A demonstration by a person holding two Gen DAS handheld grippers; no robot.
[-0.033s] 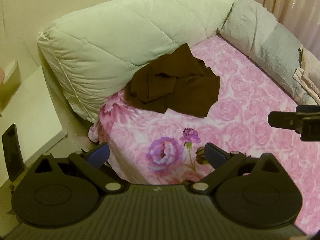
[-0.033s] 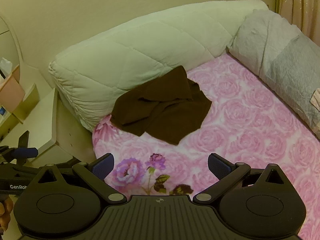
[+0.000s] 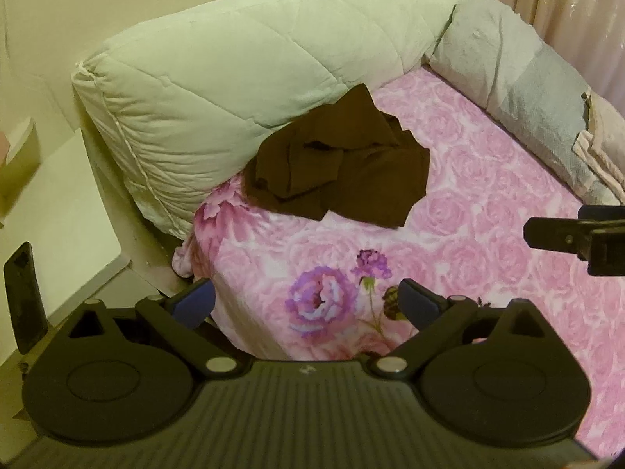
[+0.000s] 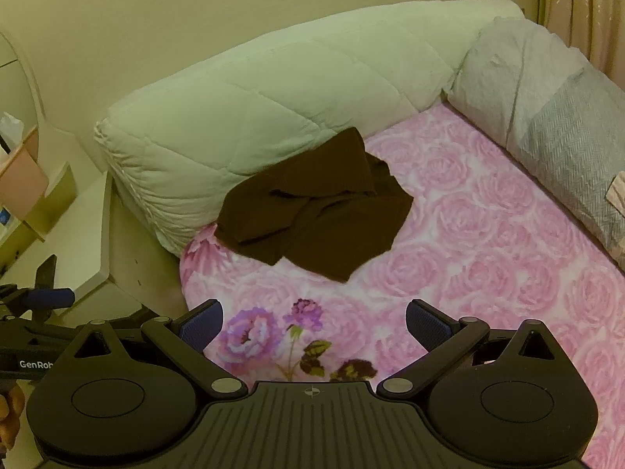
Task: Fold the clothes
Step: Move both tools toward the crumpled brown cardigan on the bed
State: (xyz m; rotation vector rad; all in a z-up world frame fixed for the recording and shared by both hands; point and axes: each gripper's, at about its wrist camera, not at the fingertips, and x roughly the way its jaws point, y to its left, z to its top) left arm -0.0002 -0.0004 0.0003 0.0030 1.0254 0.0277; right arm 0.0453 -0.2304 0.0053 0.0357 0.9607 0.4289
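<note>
A crumpled dark brown garment (image 3: 343, 164) (image 4: 316, 207) lies in a heap on the pink rose-print bed sheet (image 3: 488, 234) (image 4: 488, 242), its far edge resting against the rolled quilt. My left gripper (image 3: 306, 303) hovers open over the near corner of the bed, well short of the garment, with nothing between its blue pads. My right gripper (image 4: 314, 326) is also open and empty, at about the same distance from the garment. Each gripper shows at the edge of the other's view: the right gripper (image 3: 566, 238) and the left gripper (image 4: 43, 299).
A pale quilted duvet (image 3: 234, 78) is rolled along the wall behind the garment. A grey blanket (image 3: 508, 70) lines the far right side, with folded beige cloth (image 3: 601, 144) on it. A white nightstand (image 3: 70, 203) and a dark phone (image 3: 23, 297) stand left of the bed. Curtains (image 3: 566, 8) hang at the back right.
</note>
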